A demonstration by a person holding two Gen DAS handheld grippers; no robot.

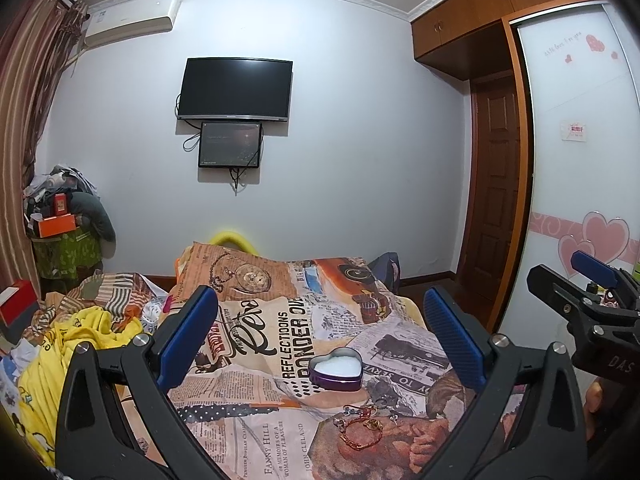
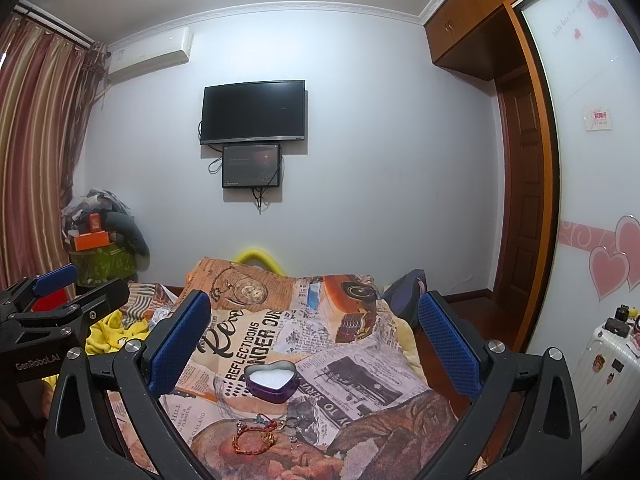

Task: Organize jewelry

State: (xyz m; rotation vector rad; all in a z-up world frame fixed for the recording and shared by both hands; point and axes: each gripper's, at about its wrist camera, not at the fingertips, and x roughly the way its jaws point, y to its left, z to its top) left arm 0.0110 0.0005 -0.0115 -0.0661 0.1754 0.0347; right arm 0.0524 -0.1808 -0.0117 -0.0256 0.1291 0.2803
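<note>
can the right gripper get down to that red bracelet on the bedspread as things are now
Probably yes. The right gripper is open above the bedspread, and the red bracelet lies uncovered just below, nearer than the heart tin. Nothing sits between them.

Cool, even indoor light washes the wall (image 1: pixel 340 140) bright; fisheye bends and darkens edges; focus is sharp.

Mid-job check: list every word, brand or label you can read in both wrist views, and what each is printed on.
"REFLECTIOONS" and "PONDER OV…", cut off: bedspread, behind the heart tin.
"FANNY HILL", "JOHN CLELAND": bedspread, near edge.
"…TO SERVE": bedspread, upside down.
"GenRobot.AI": left gripper body.
"DAS…", cut off: right gripper body.
Wall card, wardrobe lettering, TV badge: too small to read.
</note>
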